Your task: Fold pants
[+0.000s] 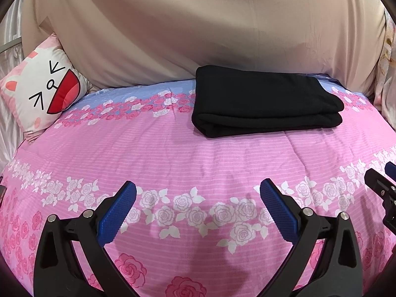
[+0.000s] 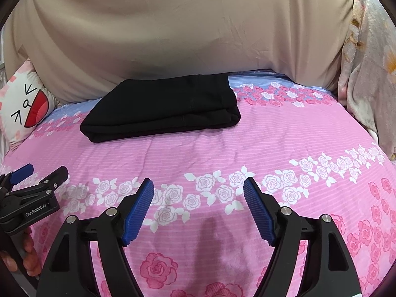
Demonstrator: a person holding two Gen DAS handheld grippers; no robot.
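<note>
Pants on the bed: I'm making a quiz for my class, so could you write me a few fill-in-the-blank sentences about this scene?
1. The pants lying on the pink bedspread are ____ in colour.
2. The pants lie ____ into a flat bundle, and neither gripper touches them.
3. The left gripper and the right gripper both have their jaws ____.
4. The cushion with the cartoon face lies to the ____ of the pants.

Missing words: black; folded; open; left
</note>
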